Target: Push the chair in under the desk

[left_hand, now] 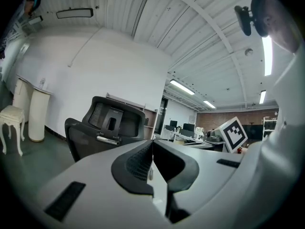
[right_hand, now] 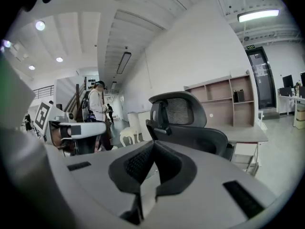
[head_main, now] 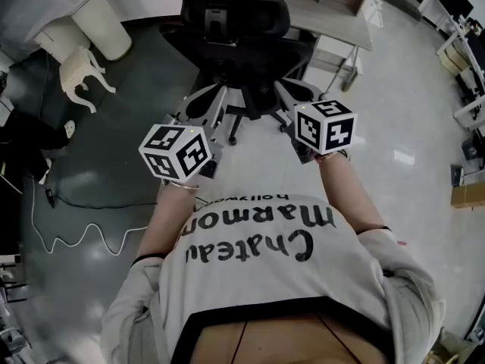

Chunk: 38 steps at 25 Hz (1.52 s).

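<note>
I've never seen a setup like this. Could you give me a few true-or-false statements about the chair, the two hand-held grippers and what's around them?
1. The chair is black. True.
2. The left gripper grips the chair's backrest. False: its jaws are together on nothing, and the chair stands ahead of it.
3. The right gripper has its jaws closed. True.
4. A small white stool stands left of the chair in the head view. True.
5. A white cable lies on the floor at the person's right. False: it lies at the person's left.
</note>
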{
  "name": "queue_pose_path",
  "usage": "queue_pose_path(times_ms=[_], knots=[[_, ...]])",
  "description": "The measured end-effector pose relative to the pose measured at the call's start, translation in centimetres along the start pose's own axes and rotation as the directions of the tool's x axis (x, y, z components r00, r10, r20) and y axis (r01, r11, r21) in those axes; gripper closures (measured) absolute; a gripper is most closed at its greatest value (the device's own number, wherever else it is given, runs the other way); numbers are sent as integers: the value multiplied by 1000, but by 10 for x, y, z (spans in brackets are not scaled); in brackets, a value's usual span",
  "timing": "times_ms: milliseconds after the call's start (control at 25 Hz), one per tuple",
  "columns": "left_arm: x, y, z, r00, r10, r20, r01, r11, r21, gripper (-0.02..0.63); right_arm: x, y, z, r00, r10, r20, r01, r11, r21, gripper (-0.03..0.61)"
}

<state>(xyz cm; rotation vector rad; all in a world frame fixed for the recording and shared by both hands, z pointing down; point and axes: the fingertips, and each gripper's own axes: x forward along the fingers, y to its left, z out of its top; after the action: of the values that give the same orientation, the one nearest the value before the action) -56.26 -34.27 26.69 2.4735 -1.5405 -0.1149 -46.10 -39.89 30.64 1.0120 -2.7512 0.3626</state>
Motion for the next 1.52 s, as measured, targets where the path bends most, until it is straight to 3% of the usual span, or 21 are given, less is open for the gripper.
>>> queue_pose_path(times_ms=[360, 680, 1520], knots=[[-7, -16, -16, 999, 47, -6, -47, 999, 3, 597, -31, 9, 14, 987, 59, 152, -72, 994, 83, 565], [-17, -29, -24, 998, 63, -4, -63, 998, -13, 597, -46, 2, 2, 992, -2, 123, -1, 1000, 18, 565], [-33, -65, -38, 996, 94, 9, -94, 995, -11, 597, -84, -2, -21, 996, 2, 90, -4, 1000, 21, 566]])
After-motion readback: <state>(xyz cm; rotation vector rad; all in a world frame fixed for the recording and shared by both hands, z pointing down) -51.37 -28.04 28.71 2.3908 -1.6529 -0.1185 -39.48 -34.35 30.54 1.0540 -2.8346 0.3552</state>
